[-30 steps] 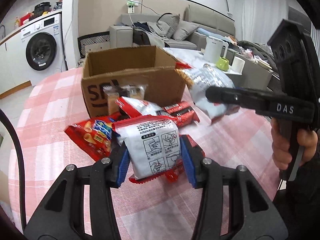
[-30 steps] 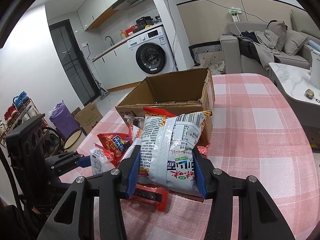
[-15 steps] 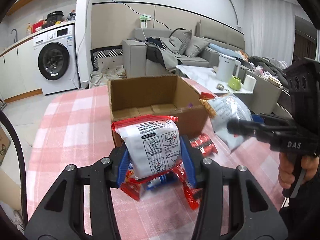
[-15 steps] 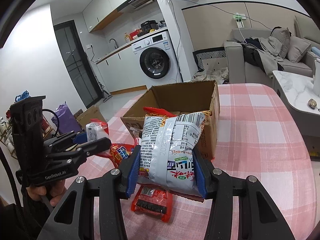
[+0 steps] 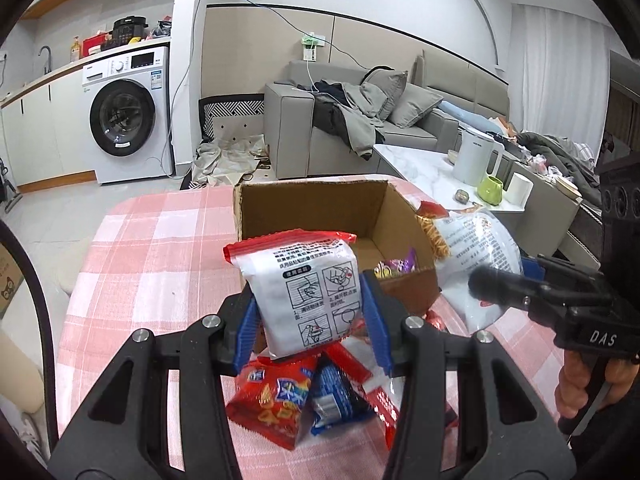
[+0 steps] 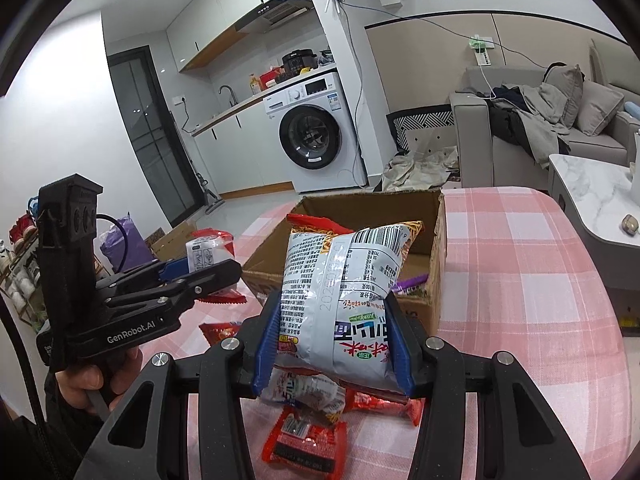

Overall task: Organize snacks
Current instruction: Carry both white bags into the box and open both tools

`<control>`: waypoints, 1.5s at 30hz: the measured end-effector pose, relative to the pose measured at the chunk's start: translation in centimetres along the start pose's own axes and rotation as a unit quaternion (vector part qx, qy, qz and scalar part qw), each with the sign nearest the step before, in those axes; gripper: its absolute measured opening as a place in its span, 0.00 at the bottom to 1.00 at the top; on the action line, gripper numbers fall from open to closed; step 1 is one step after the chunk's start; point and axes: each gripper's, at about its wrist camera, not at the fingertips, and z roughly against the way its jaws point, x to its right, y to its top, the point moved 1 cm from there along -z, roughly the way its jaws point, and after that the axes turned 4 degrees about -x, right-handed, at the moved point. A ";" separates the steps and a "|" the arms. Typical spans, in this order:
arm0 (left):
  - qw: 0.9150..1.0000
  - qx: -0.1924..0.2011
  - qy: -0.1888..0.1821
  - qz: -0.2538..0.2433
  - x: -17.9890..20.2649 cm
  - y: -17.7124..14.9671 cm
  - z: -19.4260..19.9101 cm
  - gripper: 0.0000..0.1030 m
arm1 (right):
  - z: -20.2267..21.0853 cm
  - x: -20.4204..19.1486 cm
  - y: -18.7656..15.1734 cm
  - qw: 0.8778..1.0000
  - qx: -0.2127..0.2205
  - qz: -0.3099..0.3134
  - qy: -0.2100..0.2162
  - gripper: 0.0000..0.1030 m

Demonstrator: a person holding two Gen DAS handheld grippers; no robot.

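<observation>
Pink checked tablecloth (image 5: 160, 264); white red-edged snack packet (image 5: 308, 292) upright, instruction pictures

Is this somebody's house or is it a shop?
Most likely a home, an open living room and kitchen: a washing machine under a counter, a grey sofa with clothes on it, and a table with a pink checked tablecloth.

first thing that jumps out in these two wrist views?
Both grippers hold a snack bag in the air: the left gripper clamps a small white packet with a red top, and the right gripper clamps a bigger silver chip bag. Just beyond them the open cardboard box sits on the pink checked tablecloth, with loose red snack packs lying under the left gripper.
</observation>
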 end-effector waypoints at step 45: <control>0.999 -0.031 0.021 0.014 -2.3 3.6 -11.1 0.43 | -6.8 4.3 4.6 0.999 -0.014 -0.052 -0.008 0.49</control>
